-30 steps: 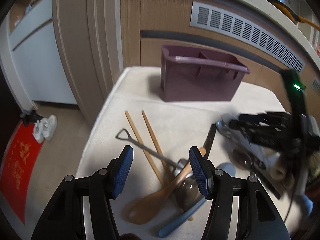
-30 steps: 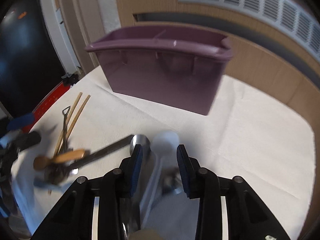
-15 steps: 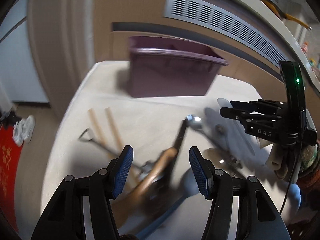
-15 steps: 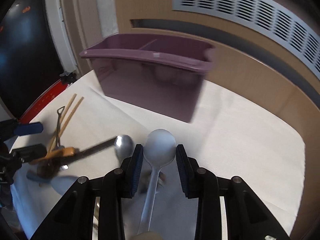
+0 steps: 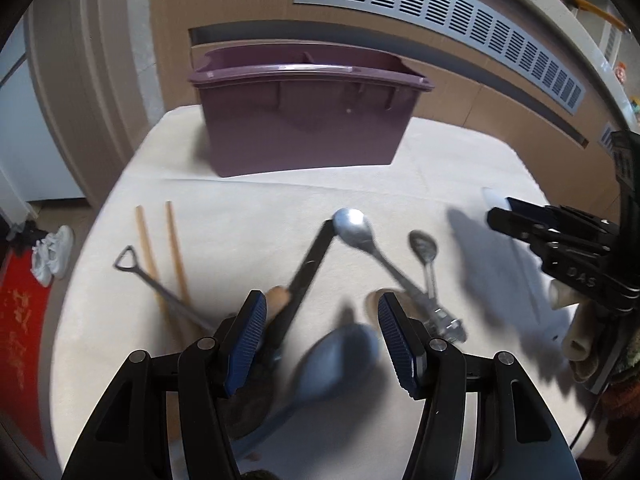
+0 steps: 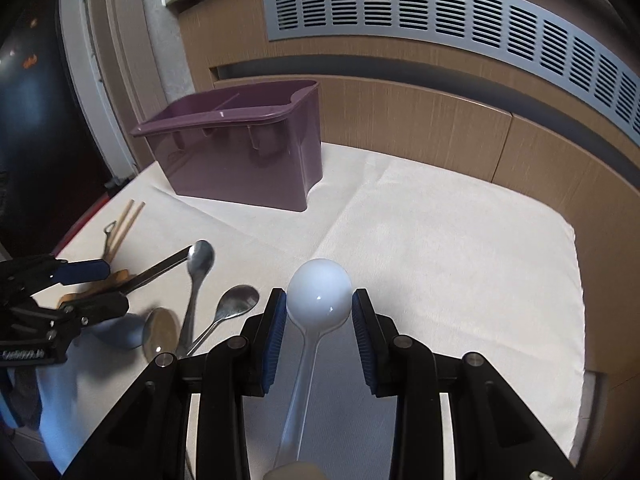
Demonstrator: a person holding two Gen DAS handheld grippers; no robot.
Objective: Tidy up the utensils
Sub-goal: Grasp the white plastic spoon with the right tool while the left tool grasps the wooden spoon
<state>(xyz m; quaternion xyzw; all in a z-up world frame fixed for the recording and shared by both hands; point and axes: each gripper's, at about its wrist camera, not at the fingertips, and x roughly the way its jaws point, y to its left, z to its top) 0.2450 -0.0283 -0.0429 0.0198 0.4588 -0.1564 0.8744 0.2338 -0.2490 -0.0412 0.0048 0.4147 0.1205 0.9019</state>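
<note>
A purple divided utensil holder (image 5: pixel 304 120) stands at the back of the cloth-covered table; it also shows in the right wrist view (image 6: pixel 240 156). My left gripper (image 5: pixel 320 338) is open, hovering over a blurred blue spoon (image 5: pixel 332 364) in a pile with a wooden spoon (image 5: pixel 276 298), a black-handled utensil (image 5: pixel 308 272), chopsticks (image 5: pixel 174 248) and metal spoons (image 5: pixel 356 228). My right gripper (image 6: pixel 320 320) is shut on a white plastic spoon (image 6: pixel 318 296), bowl forward, held above the cloth right of the pile.
The white cloth (image 6: pixel 440 240) covers the table to its edges. A wood-panel wall with a grey vent (image 6: pixel 440 16) rises behind. On the floor to the left lie a red mat (image 5: pixel 20 328) and white shoes (image 5: pixel 52 248).
My left gripper has swung right over the pile, from the chopsticks toward the blue spoon. My right gripper has lifted the white spoon off the cloth and turned right.
</note>
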